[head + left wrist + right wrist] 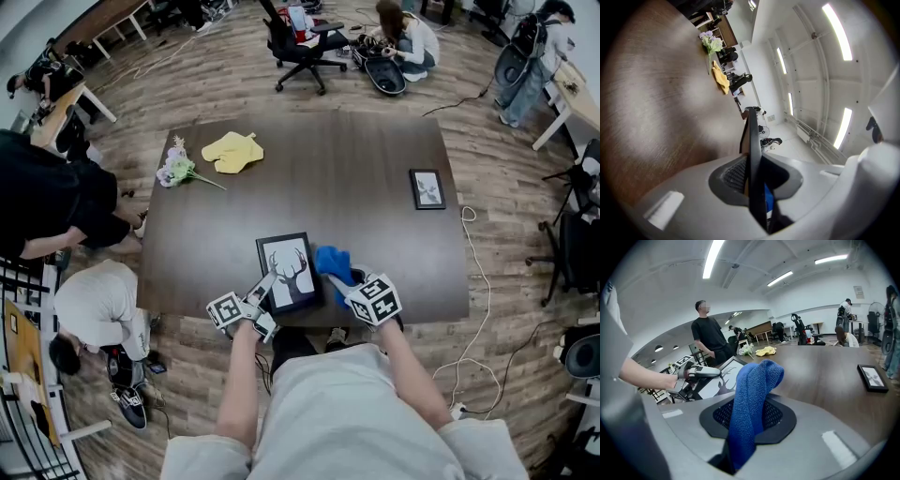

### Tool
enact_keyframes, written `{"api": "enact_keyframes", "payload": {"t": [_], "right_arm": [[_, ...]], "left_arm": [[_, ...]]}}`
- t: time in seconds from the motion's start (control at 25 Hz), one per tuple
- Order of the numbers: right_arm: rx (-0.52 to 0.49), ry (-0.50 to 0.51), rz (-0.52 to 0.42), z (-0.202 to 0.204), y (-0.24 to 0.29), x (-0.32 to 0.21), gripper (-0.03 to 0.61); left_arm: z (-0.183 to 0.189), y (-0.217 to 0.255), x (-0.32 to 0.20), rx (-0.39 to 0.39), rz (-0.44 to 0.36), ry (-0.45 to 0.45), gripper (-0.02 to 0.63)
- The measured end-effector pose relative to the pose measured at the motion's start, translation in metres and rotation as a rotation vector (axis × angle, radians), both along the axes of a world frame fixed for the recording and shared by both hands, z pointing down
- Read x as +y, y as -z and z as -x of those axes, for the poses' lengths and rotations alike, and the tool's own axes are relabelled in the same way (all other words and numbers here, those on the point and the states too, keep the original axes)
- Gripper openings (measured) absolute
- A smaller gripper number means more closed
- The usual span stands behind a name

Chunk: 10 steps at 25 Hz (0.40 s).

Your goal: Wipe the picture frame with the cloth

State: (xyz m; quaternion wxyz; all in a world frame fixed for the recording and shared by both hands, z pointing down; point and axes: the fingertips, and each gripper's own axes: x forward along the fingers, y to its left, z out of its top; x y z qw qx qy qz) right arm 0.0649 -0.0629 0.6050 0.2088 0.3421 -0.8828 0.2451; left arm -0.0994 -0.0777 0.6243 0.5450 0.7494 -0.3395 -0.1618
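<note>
Picture frame (pixel 289 272): left claw (pixel 265 302) is pinching its edge | right claw (pixel 345 286) is clamping cloth (pixel 333 262), frame just left of it | tip: holding firm, sweeping cloth flat.

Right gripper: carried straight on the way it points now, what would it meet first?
The right gripper would probably meet bare table top just right of the deer picture frame, its held blue cloth touching first; depth is unclear.
</note>
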Motion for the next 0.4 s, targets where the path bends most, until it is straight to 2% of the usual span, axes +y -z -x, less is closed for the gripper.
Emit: {"api": "enact_keyframes", "payload": {"t": [0.12, 0.24, 0.4], "right_arm": [[0.001, -0.005, 0.000, -0.0019, 0.0005, 0.0008, 0.080], [-0.002, -0.008, 0.000, -0.0024, 0.0013, 0.0017, 0.080], [-0.002, -0.012, -0.002, -0.0012, 0.0009, 0.0016, 0.080]], "left_arm": [[-0.0008, 0.0032, -0.0018, -0.010, -0.028, -0.013, 0.118], [-0.0010, 0.0015, 0.0013, 0.015, 0.019, 0.004, 0.117], [-0.0011, 0.0015, 0.0006, 0.030, 0.020, 0.003, 0.118]]}}
